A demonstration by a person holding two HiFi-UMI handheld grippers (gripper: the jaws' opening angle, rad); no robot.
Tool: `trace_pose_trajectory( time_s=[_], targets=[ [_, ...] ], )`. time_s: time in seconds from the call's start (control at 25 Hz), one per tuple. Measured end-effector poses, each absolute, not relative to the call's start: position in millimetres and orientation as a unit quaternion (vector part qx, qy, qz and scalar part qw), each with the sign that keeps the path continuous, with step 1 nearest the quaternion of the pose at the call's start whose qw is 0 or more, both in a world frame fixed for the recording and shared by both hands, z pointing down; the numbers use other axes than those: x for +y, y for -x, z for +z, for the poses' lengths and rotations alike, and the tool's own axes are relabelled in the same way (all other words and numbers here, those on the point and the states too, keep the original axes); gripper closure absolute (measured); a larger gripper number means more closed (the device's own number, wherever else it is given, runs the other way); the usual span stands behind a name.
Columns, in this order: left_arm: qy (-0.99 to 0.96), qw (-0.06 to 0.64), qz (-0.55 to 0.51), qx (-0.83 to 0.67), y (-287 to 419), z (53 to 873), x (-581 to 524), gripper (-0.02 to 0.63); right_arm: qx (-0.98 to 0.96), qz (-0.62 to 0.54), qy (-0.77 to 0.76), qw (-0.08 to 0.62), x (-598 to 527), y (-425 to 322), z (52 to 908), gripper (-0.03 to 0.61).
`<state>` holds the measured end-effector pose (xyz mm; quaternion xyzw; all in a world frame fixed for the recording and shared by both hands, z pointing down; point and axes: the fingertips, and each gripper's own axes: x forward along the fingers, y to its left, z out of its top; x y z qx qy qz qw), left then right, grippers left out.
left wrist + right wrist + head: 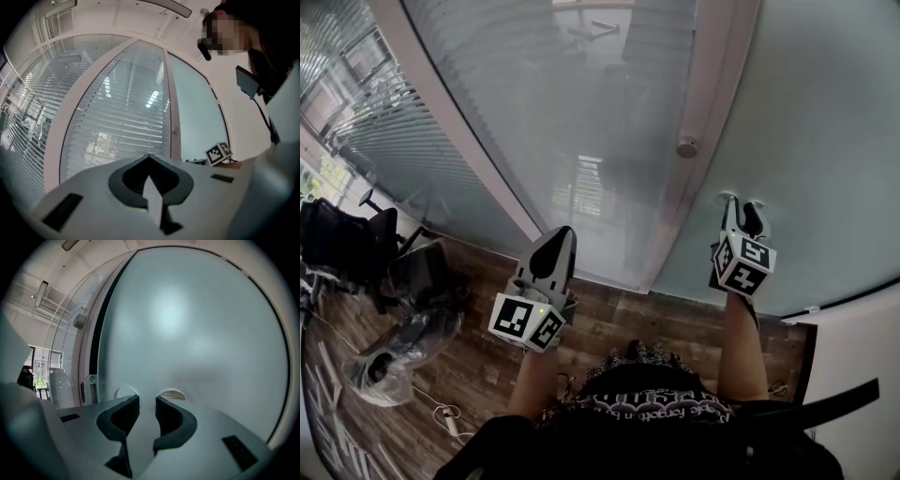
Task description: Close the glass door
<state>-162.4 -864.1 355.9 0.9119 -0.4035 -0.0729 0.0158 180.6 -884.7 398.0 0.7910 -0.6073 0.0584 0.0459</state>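
Frosted, pale grey-green glass fills the right of your head view: that is the tall glass door [811, 141], standing upright beside the pale upright frame post [705, 84] that carries a small round grey knob [686, 147]. In your right gripper view the door [187, 324] spreads across nearly everything, and a narrow dark strip runs between its left edge and the post. I read that strip as a gap, so the door looks nearly closed but not seated. It may only be the door's edge in shadow.

Your right tool [741, 202] points at the frosted pane with its tips at the glass, apparently touching it. Its jaws [146, 398] stand apart with nothing between them. What seems left is a final push toward the post.

Your left tool [561, 234] has its jaws together, tips meeting [149, 157], and it holds nothing. It hangs in front of the clear glass partition with horizontal blinds [572, 112], left of the post and apart from the door.

Below lies the brown wood-plank floor [609, 319]. The only container in sight is a crumpled clear plastic bag [389, 361] on the floor at far left. There is something dark inside it that you cannot identify. Behind it stands a black office chair [347, 246].
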Motion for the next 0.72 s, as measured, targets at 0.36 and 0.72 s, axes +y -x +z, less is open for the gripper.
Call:
trace_pose_trajectory(
  time_s=[0.36, 0.72],
  targets=[
    [-0.913, 0.017, -0.068, -0.402, 157, 356, -873, 0.614, -0.607, 0.056, -0.792, 0.048, -894, -183, 397, 0.470],
    [-0.917, 0.008, -0.072, -0.393, 151, 350, -868, 0.614, -0.612, 0.053, -0.787, 0.051, -888, -179, 394, 0.469]
  ],
)
